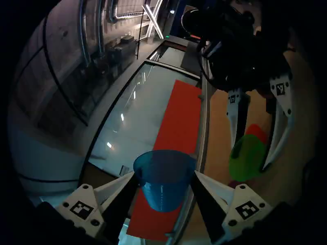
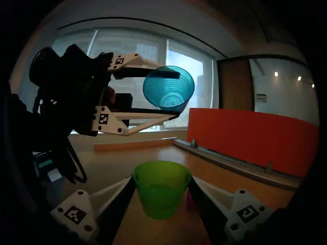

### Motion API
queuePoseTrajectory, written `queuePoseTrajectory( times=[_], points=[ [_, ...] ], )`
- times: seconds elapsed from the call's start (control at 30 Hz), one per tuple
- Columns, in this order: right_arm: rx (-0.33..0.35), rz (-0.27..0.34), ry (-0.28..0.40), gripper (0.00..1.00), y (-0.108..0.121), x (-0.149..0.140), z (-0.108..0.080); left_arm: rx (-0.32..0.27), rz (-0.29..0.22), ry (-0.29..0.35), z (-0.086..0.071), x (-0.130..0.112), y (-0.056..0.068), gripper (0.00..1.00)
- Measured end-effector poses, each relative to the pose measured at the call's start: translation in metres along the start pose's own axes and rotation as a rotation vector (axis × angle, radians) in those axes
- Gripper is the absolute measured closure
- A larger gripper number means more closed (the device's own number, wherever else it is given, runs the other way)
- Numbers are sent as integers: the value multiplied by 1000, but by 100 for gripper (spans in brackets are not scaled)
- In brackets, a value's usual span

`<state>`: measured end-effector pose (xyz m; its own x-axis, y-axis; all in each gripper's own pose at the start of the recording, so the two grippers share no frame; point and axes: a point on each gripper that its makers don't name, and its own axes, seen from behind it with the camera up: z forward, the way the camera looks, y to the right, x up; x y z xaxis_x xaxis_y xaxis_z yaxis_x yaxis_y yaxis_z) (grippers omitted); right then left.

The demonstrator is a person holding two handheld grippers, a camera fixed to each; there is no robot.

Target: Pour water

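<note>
Blue cup tipped sideways, higher than the green cup.
Both fingers of the left hand-held gripper clamp the blue cup in the air, its mouth turned toward the right hand-held gripper. That one grips the green cup upright, low over the wooden desk. An orange partition runs along the desk's edge, with windows behind.

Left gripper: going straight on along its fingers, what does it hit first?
Probably the orange-red divider panel, beyond the blue cup held by the left gripper. The line runs near the panel's edge, so it could pass to the window glass instead.
</note>
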<state>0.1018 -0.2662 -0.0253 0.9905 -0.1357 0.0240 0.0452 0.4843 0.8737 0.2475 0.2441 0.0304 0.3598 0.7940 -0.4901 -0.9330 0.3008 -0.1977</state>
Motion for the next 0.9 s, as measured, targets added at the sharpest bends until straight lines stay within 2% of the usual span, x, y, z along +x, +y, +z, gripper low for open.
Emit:
queuePoseTrajectory(
  times=[0.2,0.6,0.9],
  points=[
    [-2,-1,0,8,0,1,0,4,-152,2,1,-7,-1,16],
    [-6,-3,0,9,0,2,-2,20,-386,5,-3,-19,-10,16],
    [-14,0,6,8,2,4,-3,18,-635,14,0,-29,-17,16]
  ],
)
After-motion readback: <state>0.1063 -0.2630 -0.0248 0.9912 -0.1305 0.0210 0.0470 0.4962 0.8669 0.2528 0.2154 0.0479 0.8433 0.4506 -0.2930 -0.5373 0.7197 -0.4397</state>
